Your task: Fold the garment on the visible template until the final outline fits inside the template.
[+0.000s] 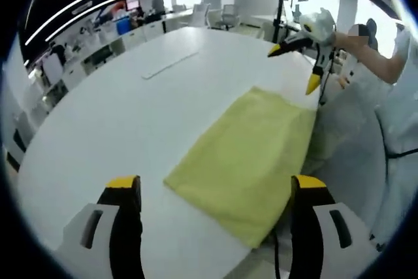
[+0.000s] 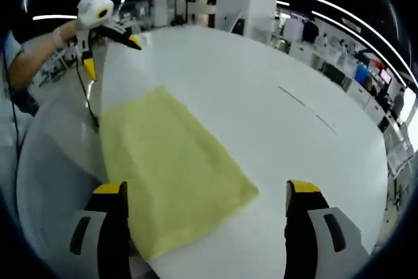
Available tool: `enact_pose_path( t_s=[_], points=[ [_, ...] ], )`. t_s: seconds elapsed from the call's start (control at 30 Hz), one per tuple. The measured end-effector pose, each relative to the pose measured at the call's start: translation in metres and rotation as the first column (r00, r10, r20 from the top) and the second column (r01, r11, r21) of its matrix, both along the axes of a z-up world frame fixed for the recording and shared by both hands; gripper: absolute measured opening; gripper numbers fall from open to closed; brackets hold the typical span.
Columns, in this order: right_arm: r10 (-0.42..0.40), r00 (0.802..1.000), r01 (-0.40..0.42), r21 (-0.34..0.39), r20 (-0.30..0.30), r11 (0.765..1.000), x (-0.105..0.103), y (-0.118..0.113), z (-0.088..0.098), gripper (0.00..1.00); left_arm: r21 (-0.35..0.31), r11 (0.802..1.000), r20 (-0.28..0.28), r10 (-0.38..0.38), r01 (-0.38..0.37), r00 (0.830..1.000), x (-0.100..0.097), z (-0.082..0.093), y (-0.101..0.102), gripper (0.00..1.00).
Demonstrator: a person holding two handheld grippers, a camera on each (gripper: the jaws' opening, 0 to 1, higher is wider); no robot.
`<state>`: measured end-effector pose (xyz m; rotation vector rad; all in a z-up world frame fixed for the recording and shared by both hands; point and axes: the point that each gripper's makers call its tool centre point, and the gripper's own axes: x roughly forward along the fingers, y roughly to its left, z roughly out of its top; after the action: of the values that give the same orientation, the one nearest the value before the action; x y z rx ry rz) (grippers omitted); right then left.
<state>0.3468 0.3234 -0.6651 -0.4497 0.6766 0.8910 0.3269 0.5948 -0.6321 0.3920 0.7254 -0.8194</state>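
Left hand-held gripper (image 1: 215, 191) jaws wide apart, holding nothing, raised above near edge of white desk (image 1: 117, 115). Right hand-held gripper (image 2: 206, 194) likewise spread wide, nothing between jaws. Yellow garment (image 1: 251, 158) lies flat, folded into rough rectangle, at desk edge; at 5 o'clock in left gripper view, 7 o'clock in right gripper view. Template outline not discernible.

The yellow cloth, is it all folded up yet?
Partly, it seems. The yellow cloth lies flat on the white table as a neat rectangle at the edge. Both the left gripper and the right gripper hover open, holding nothing. I can't see a template, so fit is unchecked.
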Motion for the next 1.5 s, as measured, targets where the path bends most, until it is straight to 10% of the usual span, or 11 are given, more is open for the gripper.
enact_pose_path(
  t_s=[1.5],
  points=[
    [-0.019, 0.999, 0.016, 0.068, 0.042, 0.998, -0.044, 0.003, 0.046, 1.0, -0.076, 0.996, 0.046, 0.044, -0.04, 0.998, -0.037, 0.035, 0.0, 1.0]
  ],
)
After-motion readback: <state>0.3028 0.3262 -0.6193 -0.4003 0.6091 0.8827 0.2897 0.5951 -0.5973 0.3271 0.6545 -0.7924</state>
